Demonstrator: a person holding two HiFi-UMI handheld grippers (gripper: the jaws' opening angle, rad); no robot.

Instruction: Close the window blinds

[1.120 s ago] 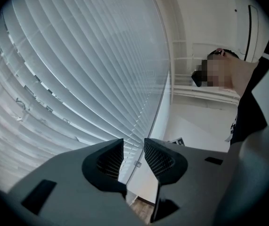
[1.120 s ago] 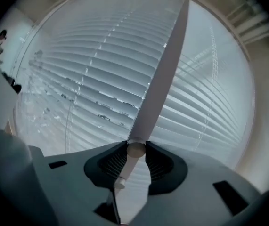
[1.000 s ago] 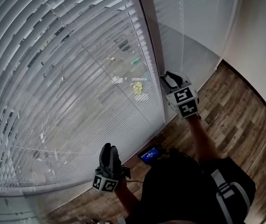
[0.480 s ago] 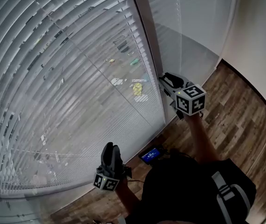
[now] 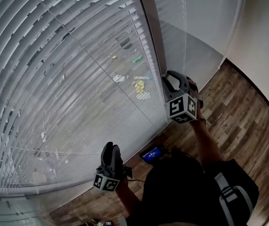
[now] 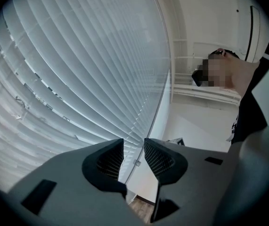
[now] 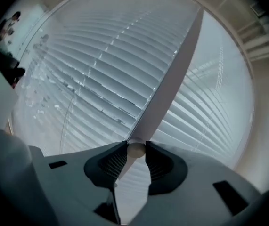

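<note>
Head view first: the window blinds fill everything from 8 o'clock round to 12. They are long, smooth, pale horizontal slats, angled enough that slivers of the street show between them. A plain white frame post runs down at 12 to 1 o'clock, with a second slatted panel on its far side.

The right gripper sits at 3 o'clock, just beside the foot of that post. Its own view shows the tongs pinching the rounded, cream-coloured end of the tilt wand, a slim, flat-sided, milky rod rising away toward 1 o'clock across the slats. The marker cube on this gripper carries bold black-and-white square patterns, with no letters to read.

The left gripper is low, between 6 and 7 o'clock, near the bottom edge of the blinds. Its dark jaws stand a narrow gap apart with nothing pinched, and the pads show a fine mesh-like grid. A thin cord with a small clear clip shows through that gap, farther off against the slats.

From 3 to 5 o'clock lies a brown wood-plank floor, grainy and streaked. By the sill at 5 o'clock a small device glows blue, its print too small to read.
</note>
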